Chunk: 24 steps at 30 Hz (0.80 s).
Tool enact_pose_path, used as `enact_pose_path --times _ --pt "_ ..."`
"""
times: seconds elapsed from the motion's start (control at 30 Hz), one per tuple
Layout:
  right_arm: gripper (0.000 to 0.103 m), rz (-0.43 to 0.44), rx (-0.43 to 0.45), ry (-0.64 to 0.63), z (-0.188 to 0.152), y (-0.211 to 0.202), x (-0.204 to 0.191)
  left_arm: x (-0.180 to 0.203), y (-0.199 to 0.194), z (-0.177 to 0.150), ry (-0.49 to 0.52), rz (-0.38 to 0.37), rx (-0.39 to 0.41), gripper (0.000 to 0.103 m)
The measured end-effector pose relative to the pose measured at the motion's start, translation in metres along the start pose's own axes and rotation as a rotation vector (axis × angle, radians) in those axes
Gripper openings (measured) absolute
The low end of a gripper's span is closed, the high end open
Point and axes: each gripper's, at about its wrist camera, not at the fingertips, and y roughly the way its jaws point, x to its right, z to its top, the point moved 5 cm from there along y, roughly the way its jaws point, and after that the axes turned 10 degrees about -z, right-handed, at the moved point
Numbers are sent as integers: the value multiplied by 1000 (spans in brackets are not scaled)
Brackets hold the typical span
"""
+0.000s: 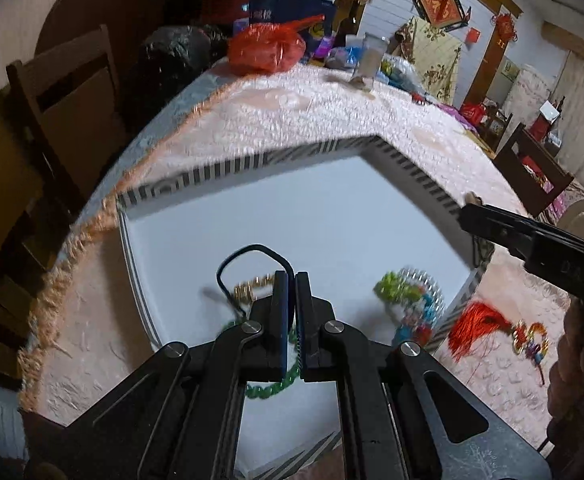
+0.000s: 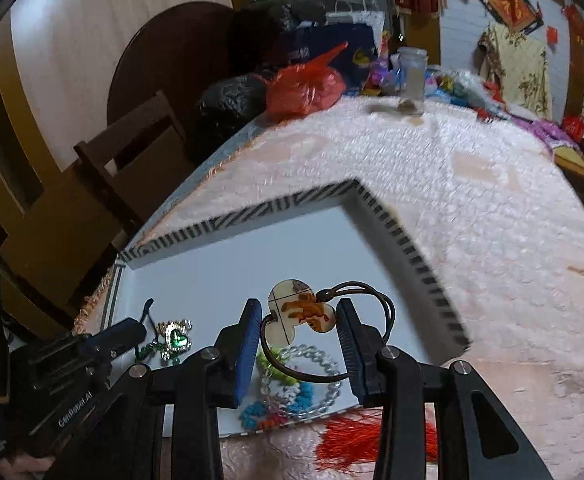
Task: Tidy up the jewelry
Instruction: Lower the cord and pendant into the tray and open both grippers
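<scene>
you were midway through sorting jewelry into a shallow white box with a zebra-striped rim, set on a pale pink textured tablecloth. your right gripper held a carved pendant, cream with an orange figure, between its blue pads, its dark cord looping off to one side above the box floor. your left gripper had its jaws pressed together on what looked like a black cord tied to a gold-toned piece, though blur made that grip hard to confirm.

several pieces already lay in the box: a green bead strand, a green heart pendant ringed with clear stones, a clear bead bracelet, and a bright cluster of lime, blue and red beads. one item waited outside, a red tassel charm on the cloth just beside the box's near edge.

beyond, the table's far end was crowded with a red plastic bag, a glass jar and dark bags, with a wooden chair alongside and red hangings on the wall.
</scene>
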Motion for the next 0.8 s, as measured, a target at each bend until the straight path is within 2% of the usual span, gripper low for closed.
enact_pose_path --times 0.37,0.8 --pt "37 -13 -75 -8 -33 28 2 -4 10 -17 -29 14 -16 2" --pt "37 -17 -100 -19 -47 36 -1 -4 11 -23 -15 64 -35 2"
